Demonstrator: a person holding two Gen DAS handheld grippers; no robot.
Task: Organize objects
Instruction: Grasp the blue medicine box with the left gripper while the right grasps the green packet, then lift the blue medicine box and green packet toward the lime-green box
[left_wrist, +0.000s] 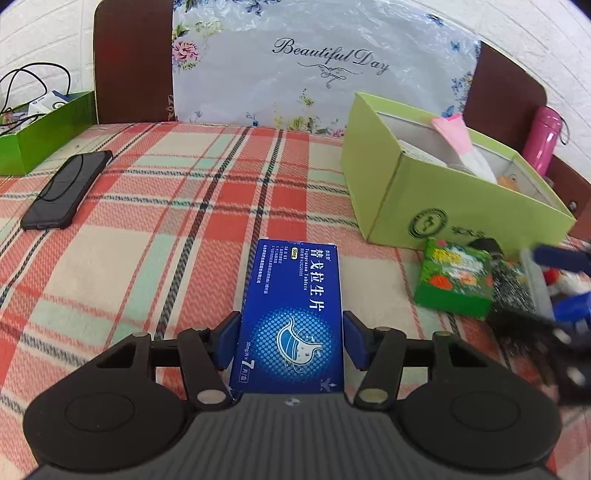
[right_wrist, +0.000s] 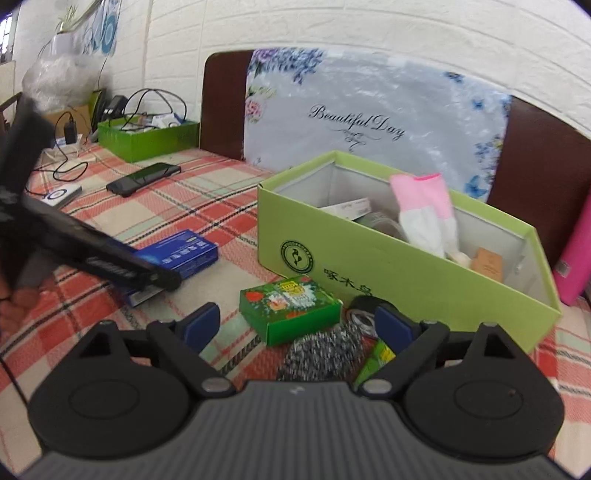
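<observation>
A blue tablet box (left_wrist: 291, 314) lies on the plaid cloth, and my left gripper (left_wrist: 291, 332) is shut on it, both blue pads against its long sides. In the right wrist view the same box (right_wrist: 184, 251) shows left of centre under that gripper's black frame. My right gripper (right_wrist: 297, 325) is open wide just above a small green flowered box (right_wrist: 288, 306) and a grey steel scourer (right_wrist: 325, 354), touching neither. A black tape roll (right_wrist: 364, 314) lies beside its right finger. The right gripper appears blurred at the left wrist view's right edge.
An open light-green carton (right_wrist: 369, 266) holding a pink glove (right_wrist: 421, 206) and small packets stands behind the loose items. A black phone (left_wrist: 66, 190) and a dark green bin (left_wrist: 48, 136) with cables lie far left. A pink bottle (left_wrist: 545, 140) stands by the headboard.
</observation>
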